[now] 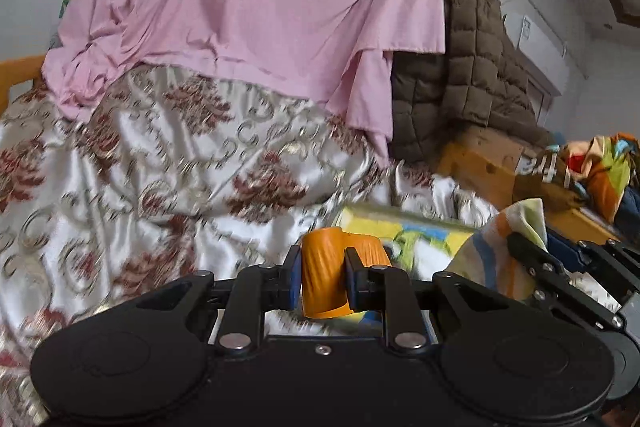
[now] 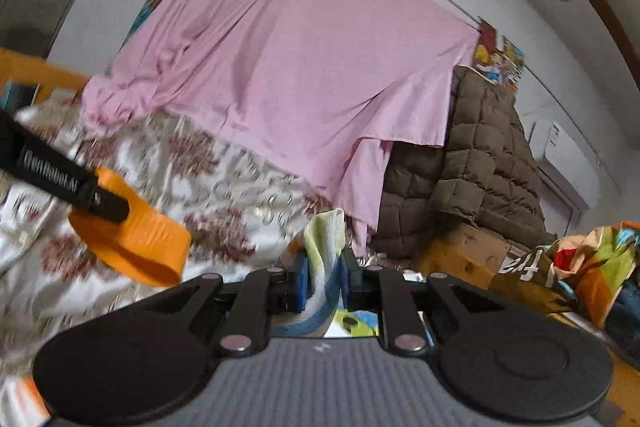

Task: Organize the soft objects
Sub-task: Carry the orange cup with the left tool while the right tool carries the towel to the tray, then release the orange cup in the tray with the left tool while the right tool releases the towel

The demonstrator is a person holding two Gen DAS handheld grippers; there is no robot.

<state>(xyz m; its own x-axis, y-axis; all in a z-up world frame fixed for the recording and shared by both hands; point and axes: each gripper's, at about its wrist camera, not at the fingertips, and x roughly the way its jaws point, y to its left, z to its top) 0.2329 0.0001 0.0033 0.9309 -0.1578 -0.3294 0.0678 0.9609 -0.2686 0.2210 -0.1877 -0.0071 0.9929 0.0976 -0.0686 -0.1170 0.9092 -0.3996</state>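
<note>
I see the hanging sheet [image 1: 256, 7] draped behind the bedspread [image 1: 160, 167], the quilted jacket [image 1: 476, 67] to its right above a wooden box [image 1: 476, 159], and a bag [image 1: 600, 171] farther right.

I see a bed spread with a shiny white bedcover [image 1: 160, 187] patterned with dark red flowers and grey scrolls; it is creased and blurred in both wrist views. At its far side a pink sheet [image 1: 260, 7] hangs down, and its lower hem rests on the bedcover. Right of the sheet, a brown quilted blanket [image 1: 472, 67] stands piled, touching the sheet's edge. Nearer me, a yellow printed cloth [image 1: 404, 231] with green and blue patches lies on the bedcover. At the far right a heap of bright multicoloured fabric [image 1: 604, 171] sits by a wooden surface [image 1: 476, 163]; I cannot tell what carries it.
</note>
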